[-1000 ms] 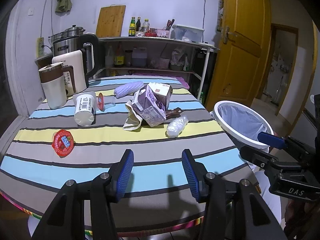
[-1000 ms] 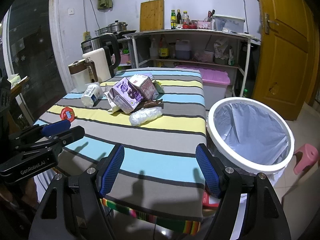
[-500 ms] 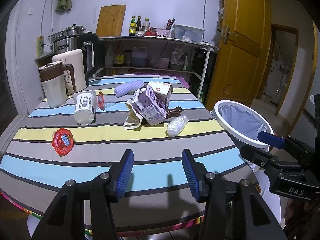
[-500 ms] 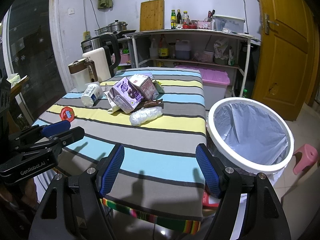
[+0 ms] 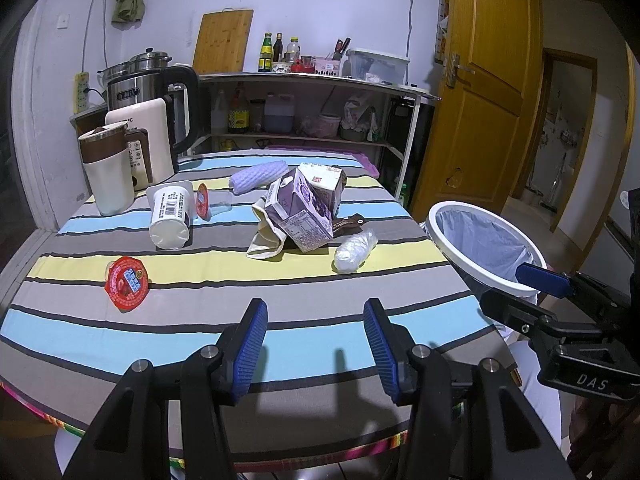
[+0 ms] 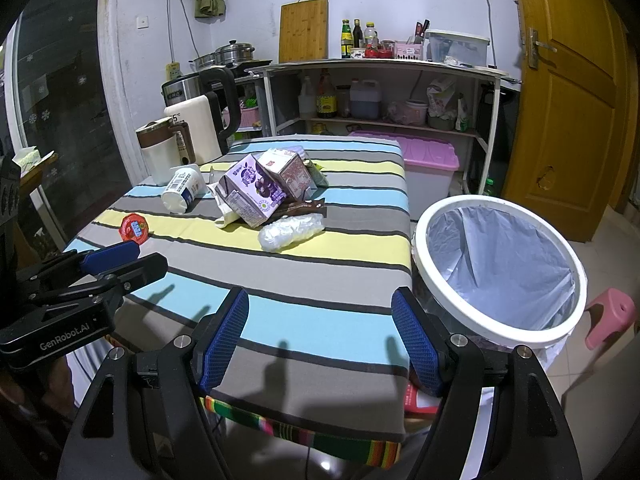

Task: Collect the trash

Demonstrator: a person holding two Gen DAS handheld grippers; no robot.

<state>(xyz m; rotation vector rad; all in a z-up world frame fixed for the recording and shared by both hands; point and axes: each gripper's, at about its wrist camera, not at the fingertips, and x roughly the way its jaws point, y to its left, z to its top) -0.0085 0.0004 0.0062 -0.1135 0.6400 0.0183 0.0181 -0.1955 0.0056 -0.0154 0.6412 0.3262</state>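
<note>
Striped cloth in blue, grey and yellow covered the worktop [image 5: 200,320] I was looking across, with a kitchen shelf unit and a wooden door behind it. My left tool [image 5: 314,344] hung over the near edge of the worktop, its blue pads spread wide with nothing between them. My right tool [image 6: 320,336] hung the same way over the near right corner, jaws wide and empty.

The trash lay well ahead of both tools. A purple carton [image 5: 300,210] leaned tilted against a second carton [image 5: 326,180] near the middle, and a cream wrapper [image 5: 266,240] lay touching its left side. A crumpled clear plastic bag [image 5: 356,250] lay just to the right on the yellow stripe, near a brown wrapper [image 5: 350,222]. A white bottle [image 5: 170,216] lay on its side to the left, with a small clear cup [image 5: 214,202] tipped over just beside it. A red foil lid [image 5: 126,282] sat alone, nearest my left tool. A lilac textured roll [image 5: 258,176] lay farther back.

Beside the worktop's right edge stood the white-rimmed bin [image 6: 500,272], lined with a pale bag. Two kettles [image 5: 142,144] and a cream jug [image 5: 106,172] stood at the far left.
</note>
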